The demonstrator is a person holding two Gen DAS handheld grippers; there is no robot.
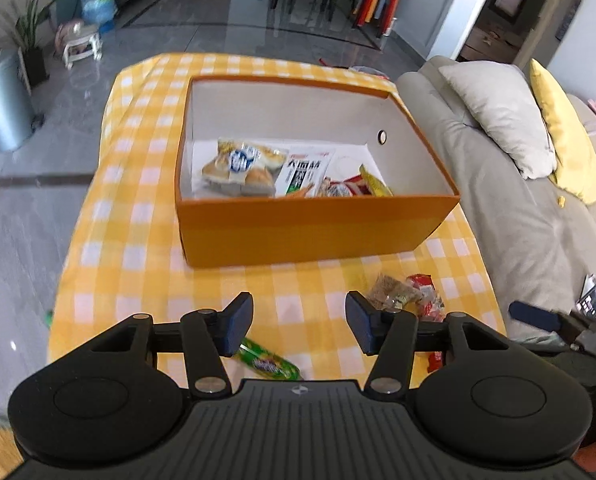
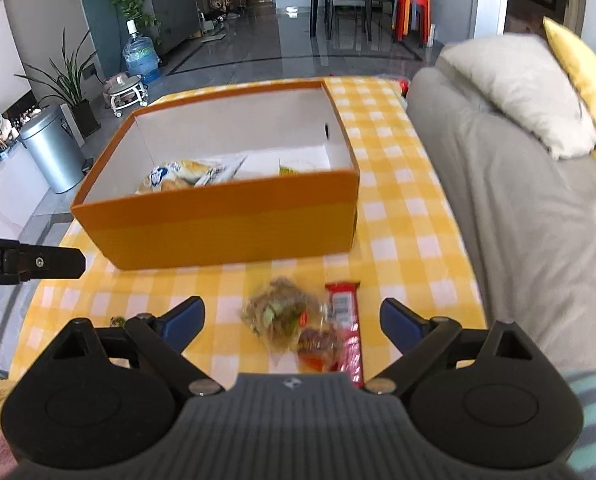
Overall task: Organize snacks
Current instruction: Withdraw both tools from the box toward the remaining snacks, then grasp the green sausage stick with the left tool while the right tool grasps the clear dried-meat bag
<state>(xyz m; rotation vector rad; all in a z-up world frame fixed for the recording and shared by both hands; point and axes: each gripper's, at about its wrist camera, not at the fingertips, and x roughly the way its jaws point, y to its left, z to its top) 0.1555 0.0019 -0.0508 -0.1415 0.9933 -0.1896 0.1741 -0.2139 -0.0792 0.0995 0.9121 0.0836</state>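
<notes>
The job looks partly done. Several packets already lie in the orange box (image 1: 317, 220) on the yellow checked tablecloth (image 1: 138, 220): a bag of small buns (image 1: 238, 168) at the left of the box floor, a white packet with green print (image 1: 303, 174) beside it, and a red-and-white packet (image 1: 343, 188) and a yellow one (image 1: 373, 180) toward the right. A few snacks are still out on the cloth in front of the box: a green wrapped sweet (image 1: 268, 364) under the left gripper (image 1: 299, 328), and, further right, a clear bag of brownish pieces (image 2: 278, 312), a small clear packet with something orange-red inside (image 2: 317, 348) and a red bar (image 2: 347, 328) lying close together. The left gripper's jaws stand well apart with nothing between them. The right gripper (image 2: 294, 320) is spread wider still and empty too, hanging above that little heap, which shows between its fingers. By my reckoning those loose snacks still need to go into the box.
</notes>
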